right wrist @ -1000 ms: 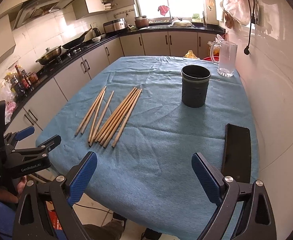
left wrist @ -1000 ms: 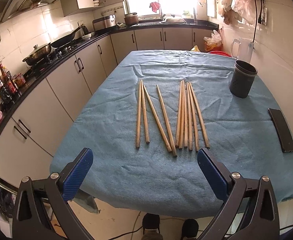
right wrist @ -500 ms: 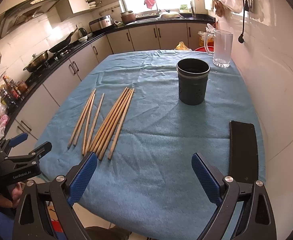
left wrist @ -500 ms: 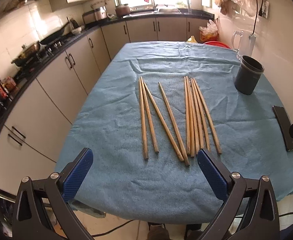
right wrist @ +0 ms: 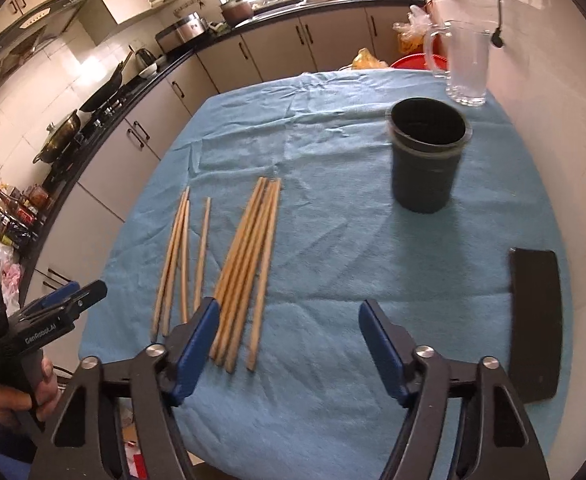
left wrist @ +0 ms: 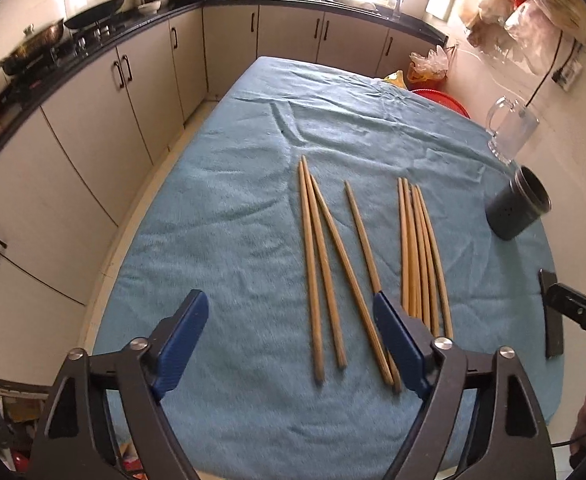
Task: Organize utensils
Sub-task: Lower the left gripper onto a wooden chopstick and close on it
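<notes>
Left gripper [left wrist: 291, 338] over the near edge of the counter [left wrist: 221, 216], fingers apart, holding nothing. Blue pads [left wrist: 181, 338] either side of the near ends of the left group of chopsticks [left wrist: 335, 268] — four sticks, two lying side by side, two splayed to their right. The right-hand pad overlaps the near end of the rightmost of these in the left wrist view; contact cannot be told.

Right group of chopsticks [left wrist: 419, 254]: a tight bundle lying lengthwise, just beside the first group. From the right wrist view the same bundle [right wrist: 249, 268] sits ahead and left of the right gripper [right wrist: 289, 346], whose fingers are also apart and empty; its left pad [right wrist: 195, 346] overlaps the bundle's near ends in the picture.

Dark holder cup [right wrist: 427, 156] upright on the blue cloth [right wrist: 333, 240], well apart from the sticks, toward the far right. Nothing visible inside it. Glass pitcher [right wrist: 463, 62] beyond it near the wall. Flat black object [right wrist: 535, 320] lies on the cloth at the right edge — what it is cannot be told. Right wrist view slightly blurred
</notes>
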Motion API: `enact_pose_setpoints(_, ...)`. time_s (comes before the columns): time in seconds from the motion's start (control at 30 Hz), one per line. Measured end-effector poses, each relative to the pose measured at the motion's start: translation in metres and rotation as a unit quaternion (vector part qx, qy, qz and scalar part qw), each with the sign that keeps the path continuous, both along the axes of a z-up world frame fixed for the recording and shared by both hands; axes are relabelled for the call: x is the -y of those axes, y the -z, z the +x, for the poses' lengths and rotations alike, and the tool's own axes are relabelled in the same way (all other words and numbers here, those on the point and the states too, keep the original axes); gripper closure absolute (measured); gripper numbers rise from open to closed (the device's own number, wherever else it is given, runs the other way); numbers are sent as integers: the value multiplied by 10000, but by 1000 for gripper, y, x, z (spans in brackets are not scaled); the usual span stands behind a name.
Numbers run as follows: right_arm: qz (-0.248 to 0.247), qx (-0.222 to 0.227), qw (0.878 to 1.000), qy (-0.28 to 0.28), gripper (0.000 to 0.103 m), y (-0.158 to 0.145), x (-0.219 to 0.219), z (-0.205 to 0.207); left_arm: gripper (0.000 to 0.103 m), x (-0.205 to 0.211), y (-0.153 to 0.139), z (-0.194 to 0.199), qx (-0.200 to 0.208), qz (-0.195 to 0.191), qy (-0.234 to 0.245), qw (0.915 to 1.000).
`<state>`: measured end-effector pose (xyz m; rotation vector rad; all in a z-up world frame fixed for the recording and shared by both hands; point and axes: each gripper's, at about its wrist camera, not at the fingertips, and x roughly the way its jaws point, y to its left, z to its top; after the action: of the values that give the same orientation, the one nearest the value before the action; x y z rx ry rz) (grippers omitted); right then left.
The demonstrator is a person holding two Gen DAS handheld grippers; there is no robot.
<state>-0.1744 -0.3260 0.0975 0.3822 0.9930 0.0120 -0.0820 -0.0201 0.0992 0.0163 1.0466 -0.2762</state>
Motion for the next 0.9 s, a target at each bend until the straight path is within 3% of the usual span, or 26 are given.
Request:
enact_pose_setpoints(0.07,199,-100,9998,4,33,4,-3,13,25,-6,4,11,-96,-78,26,9999)
enact_pose_setpoints(0.13,361,-230,9991,59,47,10,-5,29,38,-9,8,18,-199,-139,116,9996)
enact_pose_setpoints(0.43,703,-788,9940,292,67,42,-17,87,54,-29,28,45,-521,-332,388,9973)
enact_pose_setpoints(0.67,911,-978,9909,150,83,62,-45,127,56,-40,38,60,-652,-364,405,9964)
enact_pose_setpoints(0.9,914,-1217,9879,294,90,84,-48,159,56,-38,42,68,-729,-356,573,9951)
